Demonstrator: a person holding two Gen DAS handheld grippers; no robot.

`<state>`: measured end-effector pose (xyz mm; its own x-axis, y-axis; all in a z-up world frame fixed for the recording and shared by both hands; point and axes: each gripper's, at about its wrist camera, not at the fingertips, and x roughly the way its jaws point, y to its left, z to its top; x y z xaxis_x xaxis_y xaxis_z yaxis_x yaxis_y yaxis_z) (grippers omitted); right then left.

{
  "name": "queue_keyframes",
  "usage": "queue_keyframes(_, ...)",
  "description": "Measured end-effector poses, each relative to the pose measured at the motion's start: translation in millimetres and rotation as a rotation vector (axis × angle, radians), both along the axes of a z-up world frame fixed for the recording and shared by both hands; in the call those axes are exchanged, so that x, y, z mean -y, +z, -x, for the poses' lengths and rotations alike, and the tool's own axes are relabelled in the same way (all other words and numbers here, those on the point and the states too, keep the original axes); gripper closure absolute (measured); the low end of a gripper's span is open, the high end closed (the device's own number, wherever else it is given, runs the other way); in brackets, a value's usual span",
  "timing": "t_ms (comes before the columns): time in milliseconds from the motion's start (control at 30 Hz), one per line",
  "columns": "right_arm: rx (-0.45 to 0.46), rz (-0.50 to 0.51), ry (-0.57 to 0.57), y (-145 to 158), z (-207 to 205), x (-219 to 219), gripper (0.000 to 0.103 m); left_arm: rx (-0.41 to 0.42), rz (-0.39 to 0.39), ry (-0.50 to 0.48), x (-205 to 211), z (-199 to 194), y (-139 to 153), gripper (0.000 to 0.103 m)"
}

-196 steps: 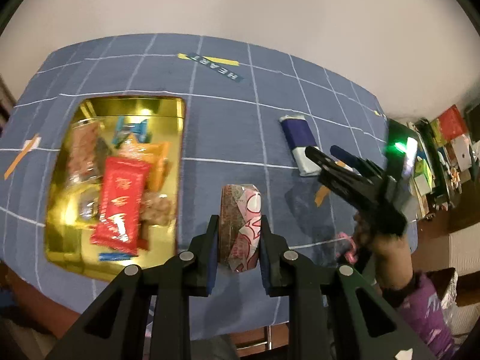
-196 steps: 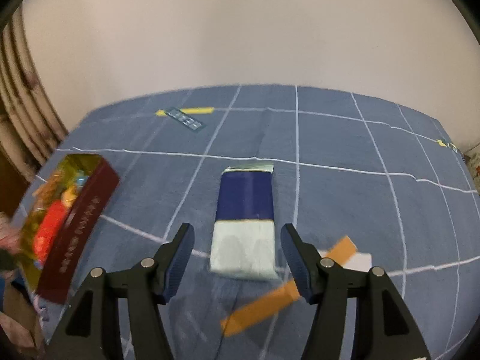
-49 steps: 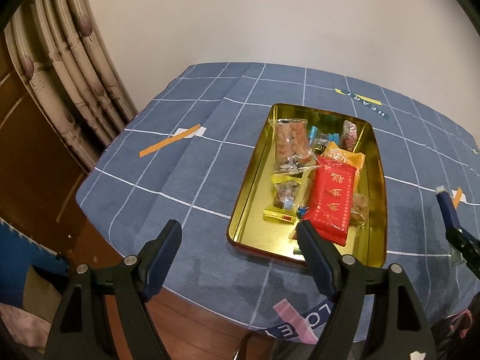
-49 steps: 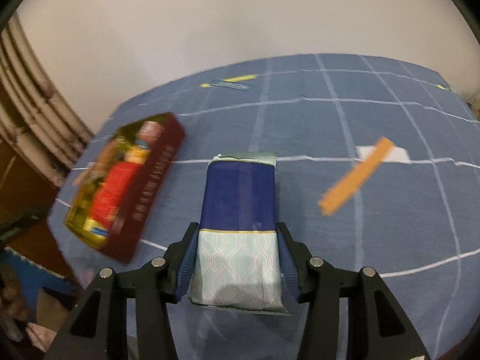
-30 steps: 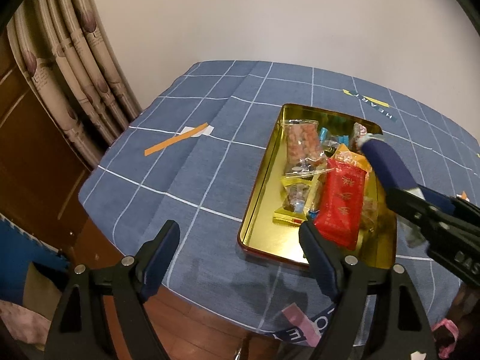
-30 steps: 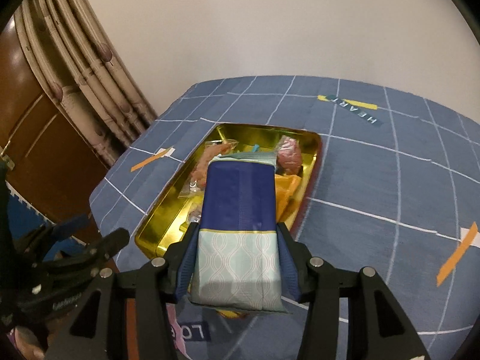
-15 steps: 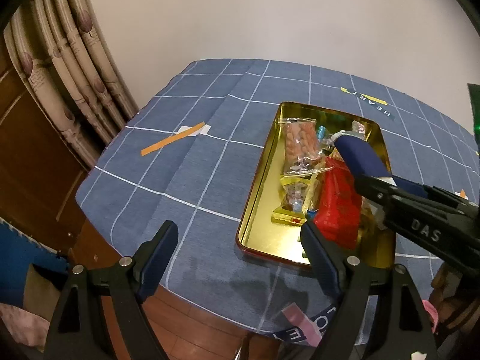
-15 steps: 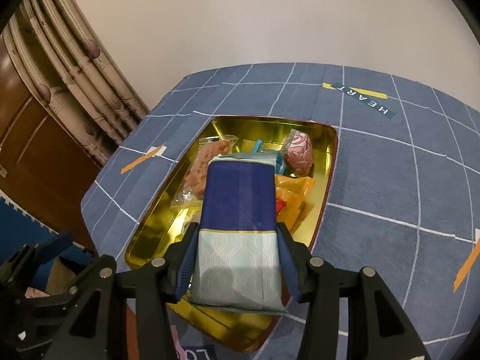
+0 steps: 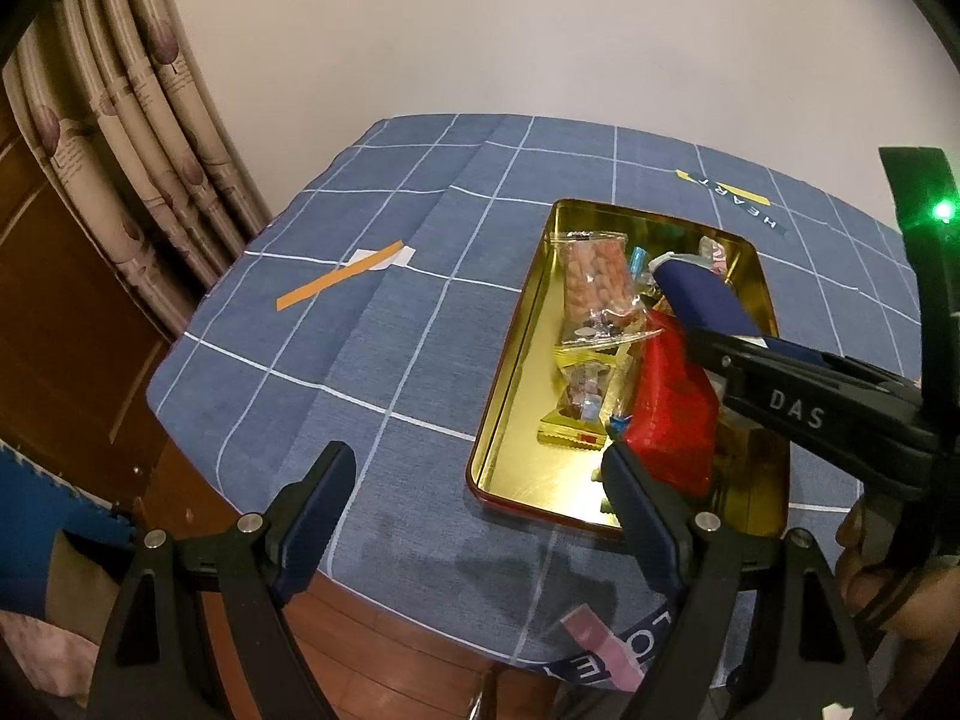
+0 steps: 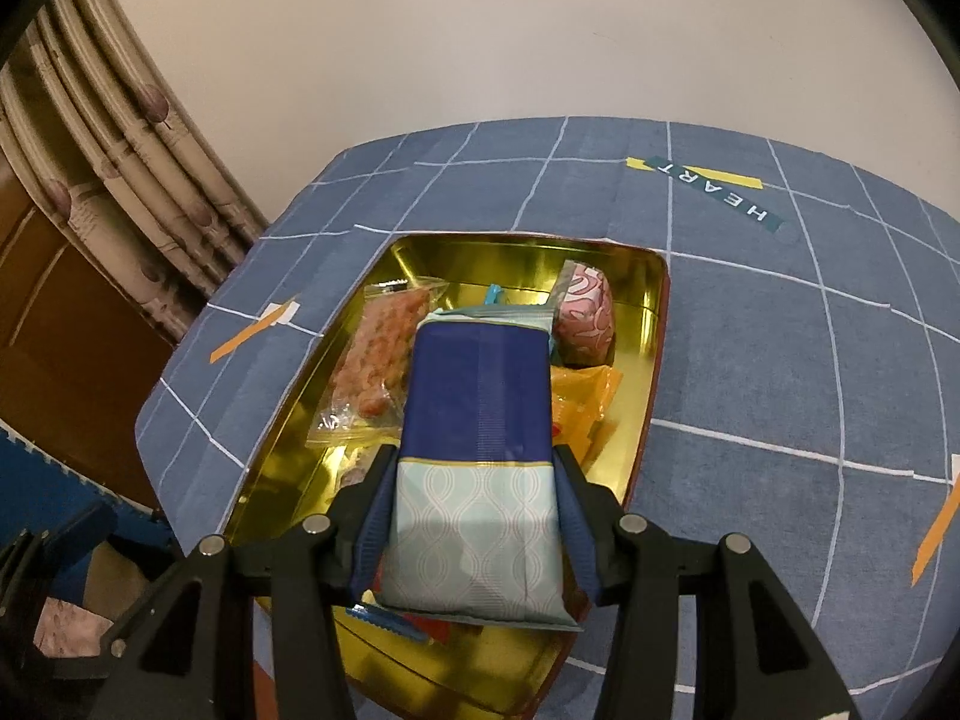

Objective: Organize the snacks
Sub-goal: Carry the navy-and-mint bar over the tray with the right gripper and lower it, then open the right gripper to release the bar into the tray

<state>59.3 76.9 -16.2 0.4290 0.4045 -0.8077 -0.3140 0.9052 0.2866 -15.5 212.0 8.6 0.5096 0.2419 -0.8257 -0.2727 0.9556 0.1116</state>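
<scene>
My right gripper (image 10: 474, 474) is shut on a navy and pale blue snack packet (image 10: 480, 420) and holds it over the gold tin (image 10: 528, 252), above the snacks inside. The tin holds a clear bag of peanuts (image 10: 378, 354), a pink wrapped snack (image 10: 585, 315), an orange packet (image 10: 582, 402) and a red packet (image 9: 672, 402). In the left wrist view the right gripper (image 9: 708, 336) reaches over the tin (image 9: 516, 360) from the right with the navy packet (image 9: 696, 294). My left gripper (image 9: 480, 486) is open and empty, near the table's front edge, left of the tin.
The blue checked tablecloth (image 9: 390, 330) carries an orange tape strip (image 9: 336, 285) left of the tin and a HEART label (image 10: 708, 186) behind it. Another orange strip (image 10: 936, 528) lies at the right. Curtains (image 9: 120, 138) and a brown door stand to the left.
My right gripper has carried the navy packet from the open table to above the tin and lowered it closer to the snacks. My left gripper stays open and nearly still.
</scene>
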Motion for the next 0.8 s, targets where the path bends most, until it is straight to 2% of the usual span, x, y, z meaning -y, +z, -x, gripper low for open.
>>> queue_keyframes(600, -0.025, -0.028, 0.002, -3.6, 0.8, -10.2, 0.051, 0.001, -0.003, -0.002, 0.1, -1.3, -0.6, 0.021)
queue_keyframes(800, 0.002, -0.024, -0.001, 2.2, 2.1, -9.4, 0.051, -0.006, -0.009, -0.014, -0.2, -3.1, -2.4, 0.021)
